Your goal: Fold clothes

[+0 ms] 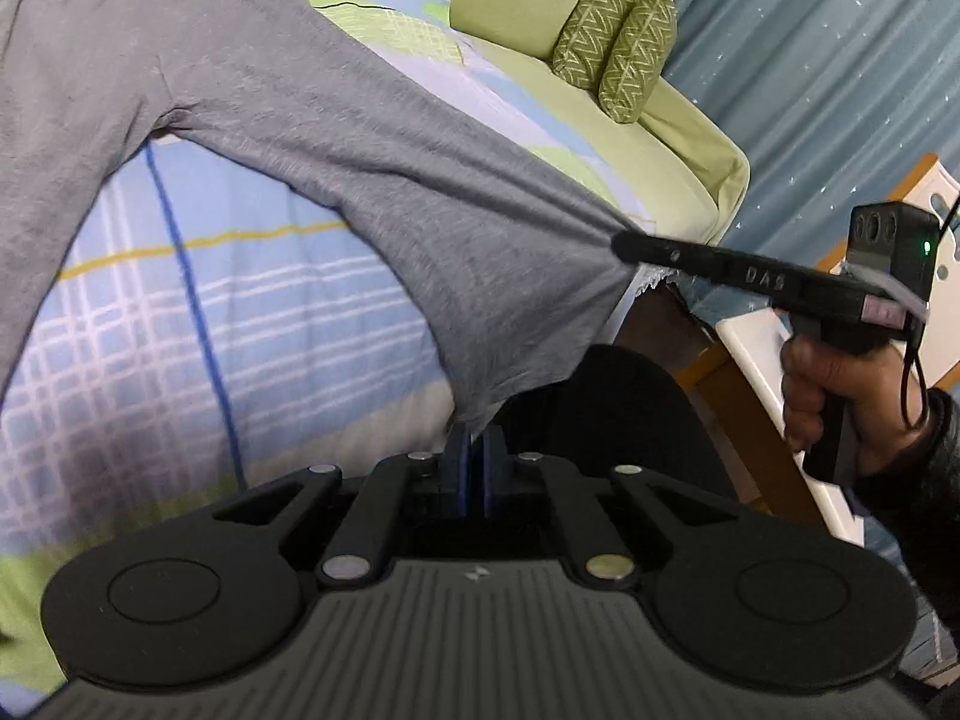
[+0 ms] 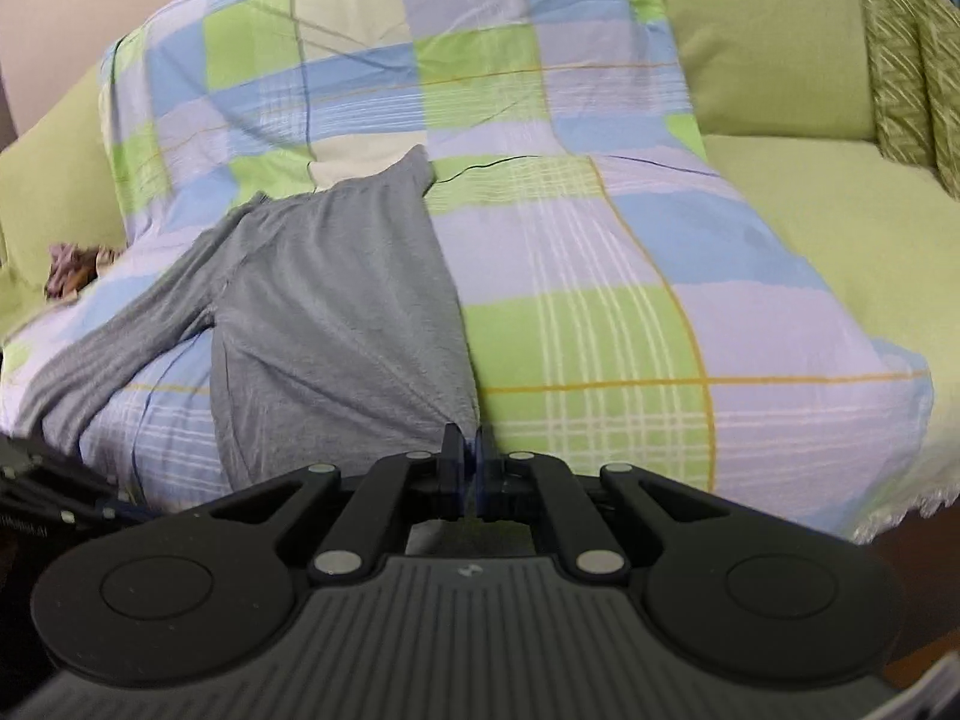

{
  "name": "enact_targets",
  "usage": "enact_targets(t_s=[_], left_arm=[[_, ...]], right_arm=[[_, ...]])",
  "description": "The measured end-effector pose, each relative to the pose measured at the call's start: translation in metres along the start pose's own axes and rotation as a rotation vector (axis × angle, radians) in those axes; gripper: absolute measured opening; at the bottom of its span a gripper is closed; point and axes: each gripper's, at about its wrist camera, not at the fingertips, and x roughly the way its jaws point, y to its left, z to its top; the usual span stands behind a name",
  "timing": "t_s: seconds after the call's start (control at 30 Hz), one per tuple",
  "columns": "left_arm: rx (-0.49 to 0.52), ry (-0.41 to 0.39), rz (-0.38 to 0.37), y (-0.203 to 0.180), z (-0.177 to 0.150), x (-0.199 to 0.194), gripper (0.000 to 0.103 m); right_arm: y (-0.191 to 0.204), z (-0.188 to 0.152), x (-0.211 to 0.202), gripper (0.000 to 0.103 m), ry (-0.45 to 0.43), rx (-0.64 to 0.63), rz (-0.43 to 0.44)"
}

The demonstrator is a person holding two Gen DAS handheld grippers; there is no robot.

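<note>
A grey garment (image 1: pixel 270 138) lies spread on a checked bedspread (image 1: pixel 240 312). Its near end is pulled taut off the bed between my two grippers. My left gripper (image 1: pixel 477 438) is shut on one corner of that end, and the cloth bunches into its blue pads. My right gripper (image 1: pixel 624 243), held by a hand (image 1: pixel 840 396), pinches the other corner from the right. In the right wrist view the right gripper (image 2: pixel 471 447) is shut on the edge of the grey garment (image 2: pixel 336 312), which runs away up the bedspread (image 2: pixel 600 300) with one long part trailing left.
Two green patterned cushions (image 1: pixel 618 42) lean on a green sofa (image 2: pixel 810 240) behind the bedspread. A blue curtain (image 1: pixel 840 90) and a white and wooden piece of furniture (image 1: pixel 756 360) stand at the right. A small crumpled cloth (image 2: pixel 75 267) lies at the bedspread's left edge.
</note>
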Motion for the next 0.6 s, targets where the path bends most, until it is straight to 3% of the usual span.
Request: enact_targets(t_s=[0.17,0.27,0.37,0.6], left_arm=[[0.049,-0.033,0.017,-0.003,0.006,-0.011,0.002],[0.092,-0.056,0.022,-0.008,0.011,-0.015,0.016],[0.120,-0.067,0.019,-0.014,0.016,-0.013,0.018],[0.202,-0.064,0.034,-0.032,0.024,0.007,0.018]], right_arm=[[-0.012,-0.006,-0.012,0.005,-0.019,0.013,-0.044],[-0.014,-0.009,-0.015,0.010,-0.020,0.022,-0.046],[-0.012,-0.010,-0.007,0.023,-0.013,0.003,-0.013],[-0.023,-0.011,0.028,0.026,0.012,-0.061,0.109]])
